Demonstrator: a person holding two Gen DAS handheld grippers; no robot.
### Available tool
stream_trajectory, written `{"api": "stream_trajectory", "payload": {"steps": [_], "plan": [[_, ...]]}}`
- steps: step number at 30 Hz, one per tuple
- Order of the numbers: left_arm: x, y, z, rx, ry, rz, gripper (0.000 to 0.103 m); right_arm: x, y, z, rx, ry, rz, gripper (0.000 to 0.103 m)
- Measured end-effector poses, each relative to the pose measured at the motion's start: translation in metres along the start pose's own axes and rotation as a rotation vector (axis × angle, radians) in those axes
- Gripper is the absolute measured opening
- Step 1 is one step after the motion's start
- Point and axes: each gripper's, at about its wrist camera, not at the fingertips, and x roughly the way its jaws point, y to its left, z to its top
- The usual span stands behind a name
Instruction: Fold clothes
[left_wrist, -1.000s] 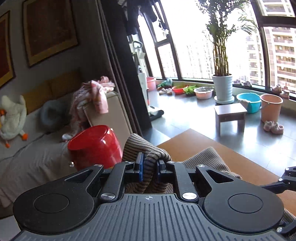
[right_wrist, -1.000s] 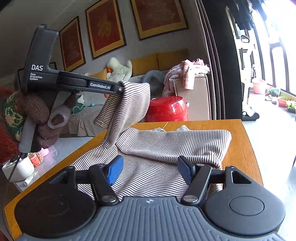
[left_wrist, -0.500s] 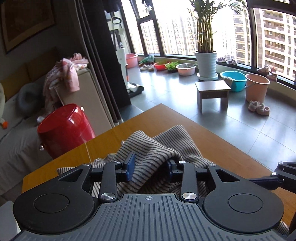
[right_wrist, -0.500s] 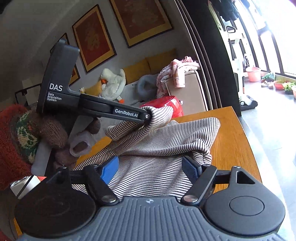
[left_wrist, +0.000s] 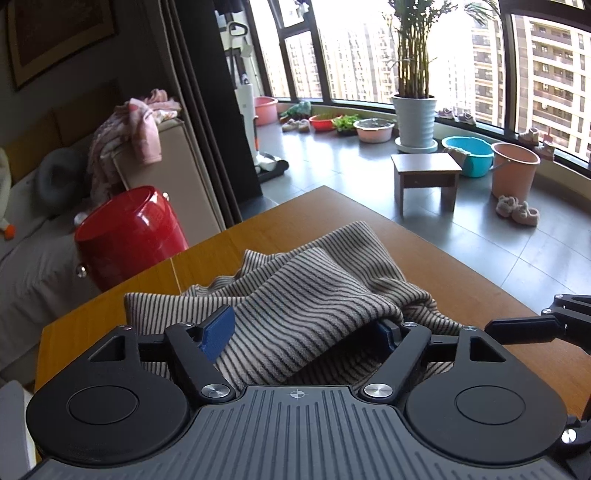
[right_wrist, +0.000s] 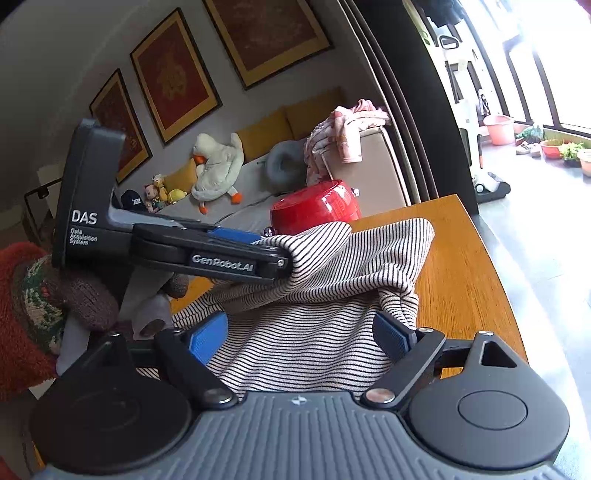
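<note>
Striped garment (left_wrist: 303, 295) bunched between open left tongs (left_wrist: 306, 328).

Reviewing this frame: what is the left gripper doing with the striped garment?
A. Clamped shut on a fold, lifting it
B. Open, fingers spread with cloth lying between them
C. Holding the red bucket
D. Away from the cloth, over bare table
B. In its own wrist view the left gripper has its blue-padded fingers spread wide, with the striped garment draped between them on the wooden table.

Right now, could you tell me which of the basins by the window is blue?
The blue basin sits on the floor between the wooden stool and the pink bucket; the other basins along the window are pink or red.
</note>
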Motion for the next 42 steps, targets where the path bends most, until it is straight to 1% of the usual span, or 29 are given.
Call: {"api": "stream_trajectory", "payload": {"steps": [2, 4, 5, 7, 9, 11, 13, 14, 15, 16, 17, 19, 21, 23, 25, 27, 29, 32, 34, 35, 36, 38, 39, 41, 42], "plan": [[-0.004, 0.008, -0.013, -0.055, -0.001, -0.008, 0.090, 0.000, -0.002, 0.001, 0.016, 0.000, -0.012, 0.087], [-0.008, 0.016, -0.026, -0.110, -0.001, -0.017, 0.090, 0.002, -0.003, 0.003, 0.018, 0.014, -0.020, 0.088], [-0.010, 0.020, -0.033, -0.138, -0.002, -0.022, 0.094, 0.003, 0.000, 0.004, -0.003, 0.019, -0.032, 0.088], [-0.015, 0.026, -0.044, -0.182, -0.006, -0.035, 0.095, 0.003, 0.009, 0.008, -0.063, 0.026, -0.054, 0.088], [-0.018, 0.027, -0.053, -0.182, -0.015, -0.033, 0.096, 0.001, 0.019, 0.016, -0.139, 0.029, -0.069, 0.088], [-0.020, 0.021, -0.060, -0.142, -0.031, -0.007, 0.098, -0.003, 0.027, 0.028, -0.187, 0.018, -0.079, 0.088], [-0.019, 0.011, -0.070, -0.088, -0.050, 0.022, 0.099, -0.004, 0.034, 0.045, -0.204, 0.005, -0.076, 0.088], [-0.019, 0.005, -0.073, -0.062, -0.055, 0.032, 0.101, -0.002, 0.038, 0.053, -0.214, 0.012, -0.069, 0.083], [-0.019, -0.001, -0.076, -0.037, -0.059, 0.042, 0.101, 0.002, 0.043, 0.060, -0.232, 0.032, -0.053, 0.063], [-0.019, -0.006, -0.079, -0.011, -0.064, 0.052, 0.101, 0.010, 0.050, 0.065, -0.256, 0.064, -0.035, 0.051], [-0.019, -0.012, -0.082, 0.015, -0.068, 0.062, 0.102, 0.018, 0.058, 0.069, -0.282, 0.098, -0.017, 0.042], [-0.024, -0.013, -0.085, 0.028, -0.101, 0.050, 0.103, 0.040, 0.076, 0.071, -0.358, 0.161, 0.018, 0.042], [-0.031, -0.012, -0.088, 0.018, -0.135, 0.028, 0.103, 0.065, 0.093, 0.069, -0.449, 0.231, 0.059, 0.043], [-0.039, -0.007, -0.093, 0.000, -0.144, 0.016, 0.103, 0.089, 0.106, 0.066, -0.505, 0.286, 0.078, 0.046], [-0.046, -0.003, -0.098, -0.019, -0.153, 0.004, 0.103, 0.110, 0.114, 0.067, -0.522, 0.318, 0.074, 0.049], [-0.052, 0.003, -0.103, -0.040, -0.161, -0.008, 0.103, 0.130, 0.122, 0.067, -0.536, 0.349, 0.070, 0.056], [-0.054, 0.009, -0.106, -0.072, -0.160, -0.022, 0.103, 0.147, 0.128, 0.063, -0.541, 0.375, 0.061, 0.059], [-0.050, 0.018, -0.107, -0.128, -0.142, -0.043, 0.103, 0.171, 0.137, 0.050, -0.599, 0.425, 0.026, 0.061], [-0.047, 0.022, -0.107, -0.150, -0.124, -0.048, 0.103, 0.185, 0.143, 0.041, -0.642, 0.455, -0.012, 0.060], [-0.046, 0.024, -0.107, -0.161, -0.121, -0.053, 0.103, 0.188, 0.144, 0.038, -0.662, 0.464, -0.030, 0.042], [-0.047, 0.025, -0.108, -0.173, -0.126, -0.054, 0.103, 0.189, 0.146, 0.037, -0.685, 0.467, -0.048, 0.021], [-0.048, 0.030, -0.111, -0.192, -0.132, -0.058, 0.103, 0.181, 0.150, 0.048, -0.700, 0.420, -0.058, 0.011], [-0.047, 0.031, -0.111, -0.198, -0.133, -0.059, 0.103, 0.173, 0.152, 0.060, -0.698, 0.372, -0.068, 0.011], [-0.048, 0.030, -0.113, -0.204, -0.127, -0.059, 0.103, 0.152, 0.151, 0.094, -0.660, 0.242, -0.091, 0.011], [-0.050, 0.031, -0.114, -0.208, -0.129, -0.058, 0.103, 0.139, 0.147, 0.113, -0.619, 0.173, -0.098, 0.011]]}}
